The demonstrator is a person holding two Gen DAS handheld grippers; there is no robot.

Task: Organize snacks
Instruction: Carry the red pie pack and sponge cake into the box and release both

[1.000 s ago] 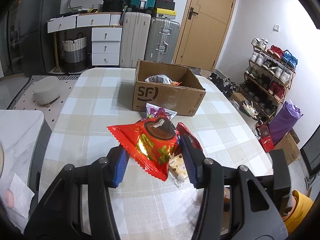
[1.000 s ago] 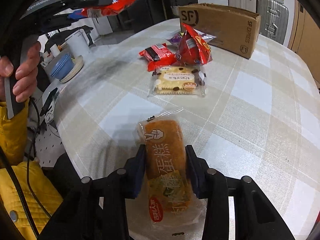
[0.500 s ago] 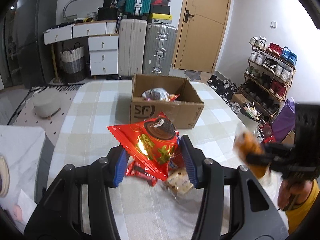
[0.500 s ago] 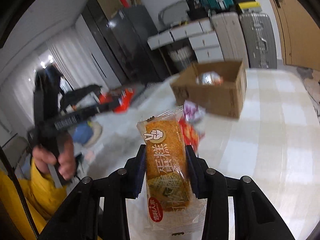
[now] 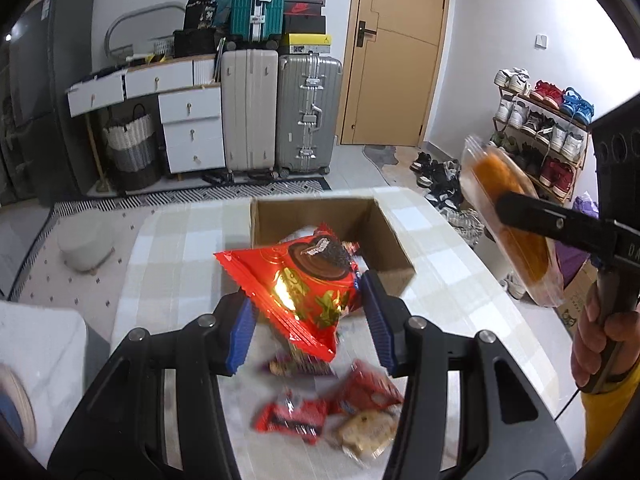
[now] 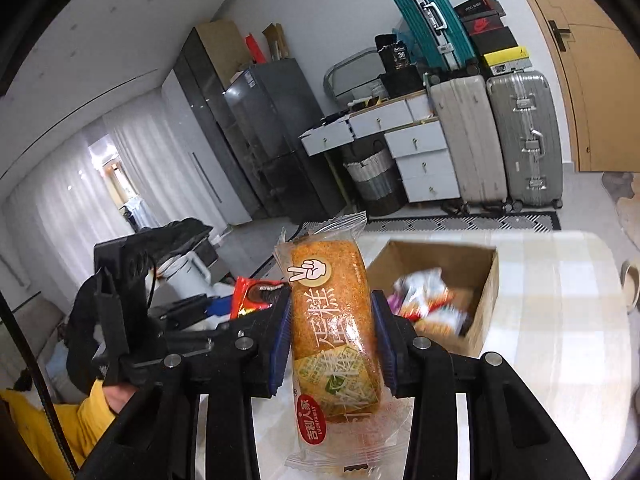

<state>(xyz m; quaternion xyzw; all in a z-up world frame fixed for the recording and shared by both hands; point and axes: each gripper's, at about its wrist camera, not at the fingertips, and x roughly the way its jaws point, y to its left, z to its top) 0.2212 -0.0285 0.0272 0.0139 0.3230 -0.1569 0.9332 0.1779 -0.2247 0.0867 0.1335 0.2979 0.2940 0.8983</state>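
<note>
My left gripper [image 5: 306, 322] is shut on a red cookie packet [image 5: 302, 286] and holds it in the air just in front of the open cardboard box [image 5: 394, 236]. My right gripper [image 6: 332, 334] is shut on a wrapped orange cake [image 6: 332, 320], raised above the table; the cake also shows in the left wrist view [image 5: 508, 224]. The box [image 6: 486, 308] holds several snack packets [image 6: 432, 304]. The left gripper with the red packet [image 6: 254, 294] shows at the left of the right wrist view.
Several snacks lie on the checked tablecloth [image 5: 452, 280] below my left gripper: red packets [image 5: 296, 416] and a biscuit pack [image 5: 366, 428]. Suitcases [image 5: 280, 112] and white drawers [image 5: 192, 128] stand behind the table. A shoe rack [image 5: 540, 120] is at the right.
Both grippers have risen and moved toward the box with their snacks. The cake was lifted off the table. The box now looks closer and its inside shows.
</note>
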